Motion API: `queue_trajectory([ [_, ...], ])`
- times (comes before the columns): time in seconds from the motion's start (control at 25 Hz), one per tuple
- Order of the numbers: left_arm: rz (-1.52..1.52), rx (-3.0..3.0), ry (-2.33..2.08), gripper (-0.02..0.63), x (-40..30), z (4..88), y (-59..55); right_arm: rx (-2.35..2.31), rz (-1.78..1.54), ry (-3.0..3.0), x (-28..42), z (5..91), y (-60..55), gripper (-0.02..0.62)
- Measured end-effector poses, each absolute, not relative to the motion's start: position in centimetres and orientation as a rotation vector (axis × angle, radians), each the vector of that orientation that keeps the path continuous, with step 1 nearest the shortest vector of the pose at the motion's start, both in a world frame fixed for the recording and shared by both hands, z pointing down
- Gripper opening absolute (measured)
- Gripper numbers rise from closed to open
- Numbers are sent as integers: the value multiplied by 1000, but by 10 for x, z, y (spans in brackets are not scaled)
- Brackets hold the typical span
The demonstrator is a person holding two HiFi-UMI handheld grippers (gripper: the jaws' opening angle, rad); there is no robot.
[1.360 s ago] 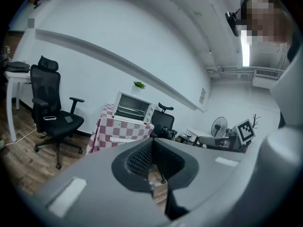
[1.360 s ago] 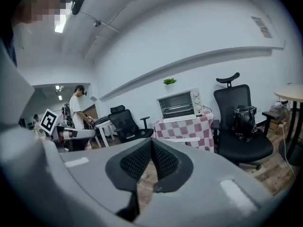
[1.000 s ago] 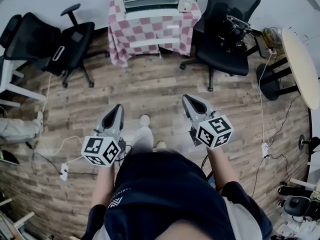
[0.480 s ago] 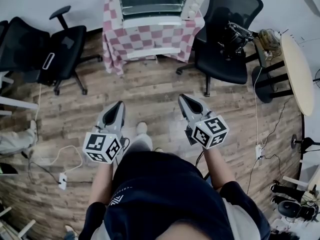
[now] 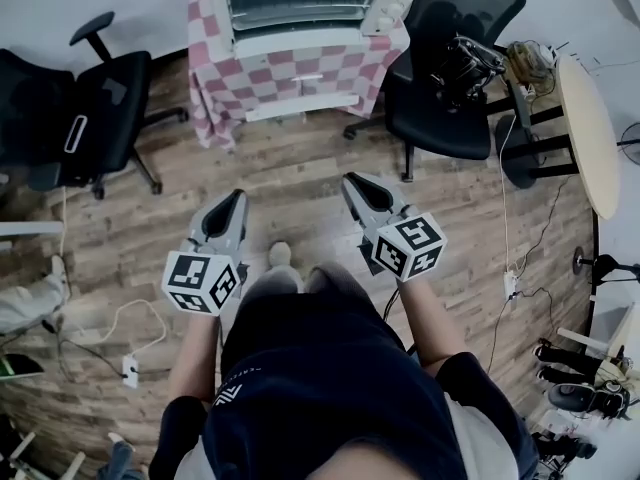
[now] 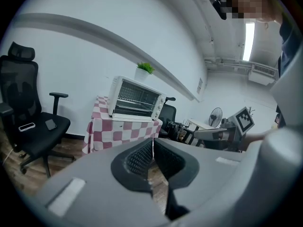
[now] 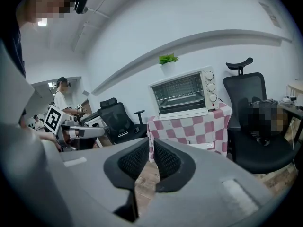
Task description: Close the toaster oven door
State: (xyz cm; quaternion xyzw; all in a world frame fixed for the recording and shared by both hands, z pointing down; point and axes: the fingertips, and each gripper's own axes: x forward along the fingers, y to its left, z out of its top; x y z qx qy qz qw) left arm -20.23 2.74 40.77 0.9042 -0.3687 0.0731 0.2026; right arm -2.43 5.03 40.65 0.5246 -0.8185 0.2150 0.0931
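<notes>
The white toaster oven stands on a table draped in a pink-and-white checked cloth at the far wall. Its door is folded down and the racks show inside. The oven also appears ahead in the left gripper view and the right gripper view. My left gripper is held over the wooden floor, well short of the table, jaws shut and empty. My right gripper is level with it; its jaws have just been opening to a narrow gap with nothing between them.
A black office chair stands left of the table. A second black chair with dark gear on its seat stands right of it. A round pale table is far right. Cables and a power strip lie on the floor at left.
The oven and its table have come nearer and sit lower in the head view. Both grippers have travelled forward with the person across the floor.
</notes>
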Motion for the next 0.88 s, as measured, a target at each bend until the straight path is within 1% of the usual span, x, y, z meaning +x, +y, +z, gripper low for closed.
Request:
queue_trajectory([
  [0.16,215,2527,-998,21,-192,415,16,1527,647,-2417,-24,417,41,65],
  [0.44,235,2505,-1010,21,-162,423,-6,1433,634,-2420,-1,434,9,127],
  [0.64,214,2446,-1087,21,-135,430,-28,1327,617,-2424,27,451,-23,153],
  [0.88,189,2362,-1204,20,-95,443,-59,1160,614,-2451,61,476,-62,160],
])
